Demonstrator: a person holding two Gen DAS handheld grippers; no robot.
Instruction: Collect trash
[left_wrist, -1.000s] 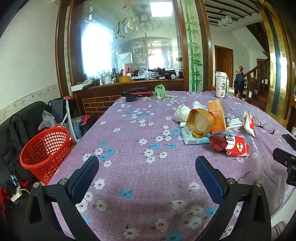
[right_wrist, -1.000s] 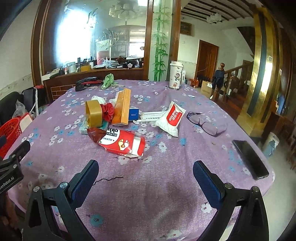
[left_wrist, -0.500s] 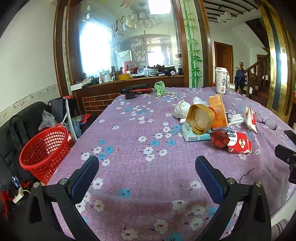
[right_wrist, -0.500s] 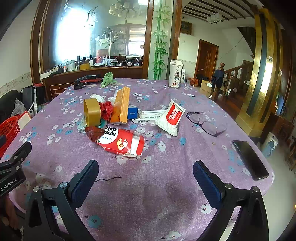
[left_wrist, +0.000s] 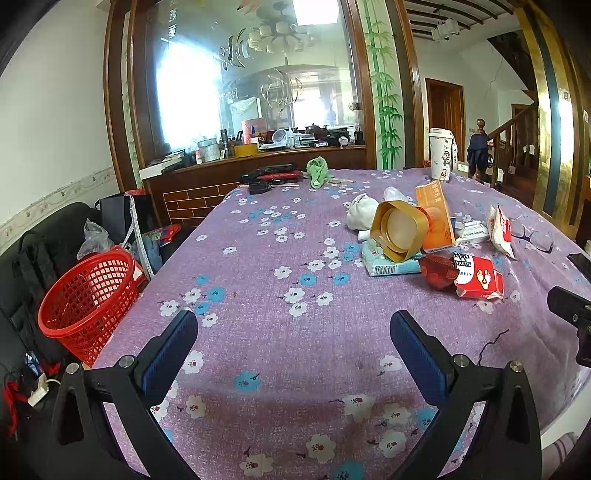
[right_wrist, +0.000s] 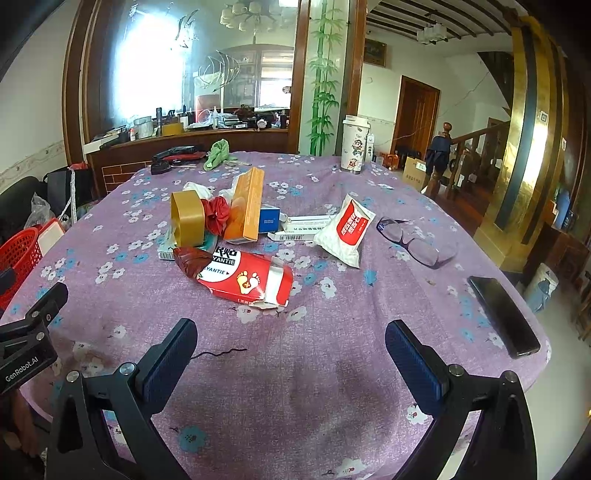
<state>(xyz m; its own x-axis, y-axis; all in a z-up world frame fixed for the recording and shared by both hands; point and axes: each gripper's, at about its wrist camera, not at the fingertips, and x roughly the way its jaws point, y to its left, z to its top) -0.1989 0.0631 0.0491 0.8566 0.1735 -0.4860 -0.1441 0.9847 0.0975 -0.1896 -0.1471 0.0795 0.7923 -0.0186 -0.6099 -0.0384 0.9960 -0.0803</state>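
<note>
Both grippers hover over the near edge of the table (right_wrist: 332, 387), fingers spread wide and empty, probably poised to choose a first piece. The left gripper (left_wrist: 293, 352) faces bare cloth; the right gripper (right_wrist: 291, 354) points at the trash heap mid-table. Nearest lies a torn red box (right_wrist: 245, 280) printed "YANTIE" with footprints. The red basket (left_wrist: 86, 291), likely the bin, sits off the table's left side, well apart from the heap. "GenRobot.AI" marks the left gripper's body.

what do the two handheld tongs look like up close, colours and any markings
Both tongs, left and right, are alike: matte black angular frames, silver bolt heads at the joints, and two flat fingers faced with ribbed dark blue pads. In the right wrist view, the left unit's black body carries white "GenRobot.AI" lettering. No sleeves or cables show.
</note>
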